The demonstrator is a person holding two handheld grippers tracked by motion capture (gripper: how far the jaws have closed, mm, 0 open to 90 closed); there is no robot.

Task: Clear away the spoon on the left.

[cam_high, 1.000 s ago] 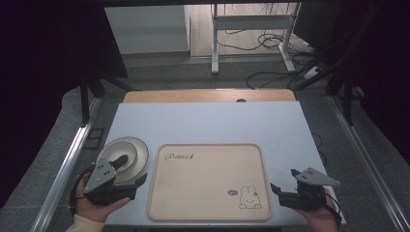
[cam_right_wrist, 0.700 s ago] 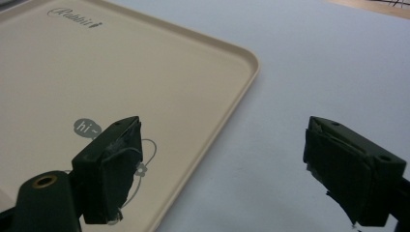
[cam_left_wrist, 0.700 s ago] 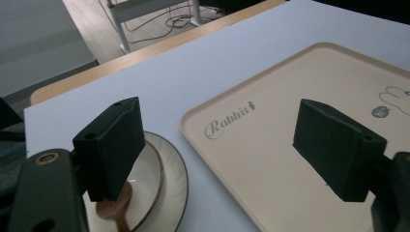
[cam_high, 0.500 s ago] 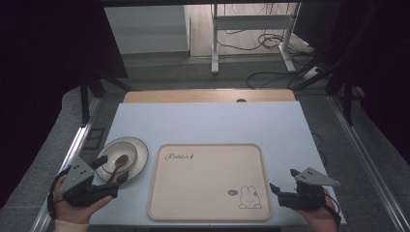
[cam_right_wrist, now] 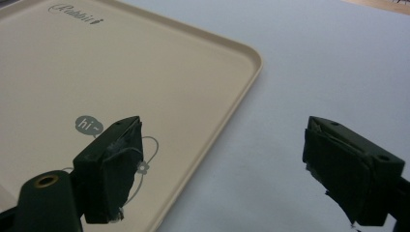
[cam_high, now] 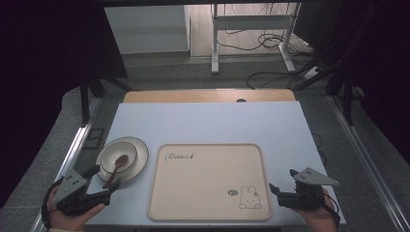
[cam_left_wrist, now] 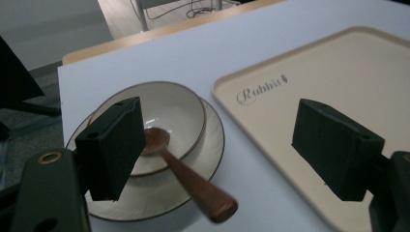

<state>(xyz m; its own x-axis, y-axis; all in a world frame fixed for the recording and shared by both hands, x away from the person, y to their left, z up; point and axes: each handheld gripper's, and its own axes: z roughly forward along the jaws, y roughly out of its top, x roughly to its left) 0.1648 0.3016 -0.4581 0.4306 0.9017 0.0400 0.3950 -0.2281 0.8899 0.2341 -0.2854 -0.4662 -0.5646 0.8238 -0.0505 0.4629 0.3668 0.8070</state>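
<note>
1. The round cream ceramic bowl with a brown rim [cam_left_wrist: 179, 108] looks glazed and glossy, same as the matching cream saucer [cam_left_wrist: 210, 140] under it.
2. The dark brown wooden spoon [cam_left_wrist: 191, 181] has a smooth, slightly shiny finish.
3. The beige rectangular plastic tray [cam_high: 208, 181] looks smooth and matt.
4. The pale blue tabletop [cam_high: 208, 121] is matt; its far edge strip looks like wood.
5. Jaw pads: matt black, rubbery.

My left gripper's [cam_left_wrist: 217, 150] near jaw covers part of the bowl [cam_left_wrist: 169, 116] and the spoon's [cam_left_wrist: 188, 176] scoop edge. The tray [cam_right_wrist: 145, 72] runs off frame past my right gripper's [cam_right_wrist: 222, 169] jaws (its rabbit print sits mostly behind one). From above, that print's too small to read.
</note>
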